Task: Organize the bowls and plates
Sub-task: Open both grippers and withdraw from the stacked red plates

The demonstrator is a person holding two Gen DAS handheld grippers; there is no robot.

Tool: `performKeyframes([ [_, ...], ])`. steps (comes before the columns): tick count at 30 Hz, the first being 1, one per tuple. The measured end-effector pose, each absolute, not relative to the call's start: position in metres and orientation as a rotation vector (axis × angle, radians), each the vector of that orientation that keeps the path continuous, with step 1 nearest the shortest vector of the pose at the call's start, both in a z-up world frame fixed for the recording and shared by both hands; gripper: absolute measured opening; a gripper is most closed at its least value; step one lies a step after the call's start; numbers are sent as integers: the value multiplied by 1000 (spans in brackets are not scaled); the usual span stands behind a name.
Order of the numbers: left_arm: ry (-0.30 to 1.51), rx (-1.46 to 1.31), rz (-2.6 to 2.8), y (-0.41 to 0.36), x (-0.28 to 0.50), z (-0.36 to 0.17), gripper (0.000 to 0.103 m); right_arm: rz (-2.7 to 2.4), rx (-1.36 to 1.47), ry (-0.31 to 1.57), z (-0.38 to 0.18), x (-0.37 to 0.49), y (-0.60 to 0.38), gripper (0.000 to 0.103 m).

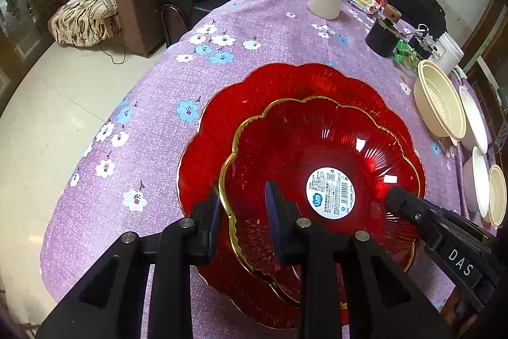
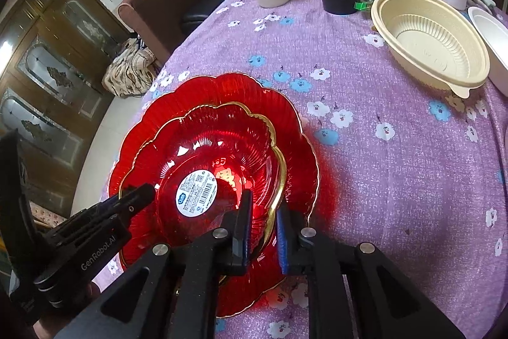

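Sitting nested inside the larger red plate (image 1: 285, 78), the smaller gold-rimmed red bowl (image 1: 317, 148) has each gripper straddling its rim on opposite sides: the left gripper (image 1: 243, 212) at its left edge, the right gripper (image 2: 263, 221) at its right. Both stand narrowly parted with the rim between the pads (whether either presses I cannot tell). The cream bowl (image 2: 431, 34) lies well apart, nothing obstructing.

"DAS" on right gripper (image 1: 391, 200), "GenRobot.AI" on left gripper (image 2: 149, 191)
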State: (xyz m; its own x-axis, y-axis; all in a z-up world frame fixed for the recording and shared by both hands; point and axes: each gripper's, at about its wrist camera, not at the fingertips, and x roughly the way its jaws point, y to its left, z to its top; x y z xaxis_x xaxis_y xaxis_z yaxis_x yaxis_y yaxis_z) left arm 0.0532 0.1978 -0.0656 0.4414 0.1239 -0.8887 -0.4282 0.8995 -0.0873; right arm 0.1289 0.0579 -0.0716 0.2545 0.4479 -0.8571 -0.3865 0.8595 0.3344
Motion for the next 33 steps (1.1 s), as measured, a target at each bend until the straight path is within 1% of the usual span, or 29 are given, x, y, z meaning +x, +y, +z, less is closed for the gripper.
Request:
performKeyframes([
  [7,1078,-322,356,198,55,-66,24,556,47,1214,-73,132,61,17],
  [9,1083,-334,350,199,55,-66,25,571,59,1227,-72,133,61,27],
  [10,1084,-349,344,200,55,-65,26,581,61,1230,-70,132,62,31],
  [12,1090,-374,333,202,55,-65,28,600,55,1236,-67,130,64,45],
  [13,1092,-383,325,202,54,-65,31,609,51,1233,-64,128,65,47],
  [14,1092,-391,317,202,54,-64,32,610,47,1228,-62,126,66,54],
  [15,1090,-396,308,202,53,-63,36,605,39,1222,-61,125,67,63],
  [18,1105,-430,276,202,51,-61,46,613,52,1230,-58,124,65,66],
  [21,1090,-459,261,202,47,-55,52,617,78,1252,-55,123,59,66],
  [23,1080,-489,267,205,43,-49,58,619,84,1246,-50,120,55,67],
  [26,1022,-531,306,210,34,-37,65,614,104,1215,-41,117,45,71],
  [27,1008,-535,315,211,32,-33,71,612,113,1207,-38,116,41,73],
  [28,996,-538,323,211,30,-30,74,610,127,1198,-35,115,36,73],
  [32,945,-508,286,196,24,-12,76,627,207,1162,-26,112,11,74],
  [33,935,-491,271,190,23,-9,79,628,228,1151,-24,111,4,75],
])
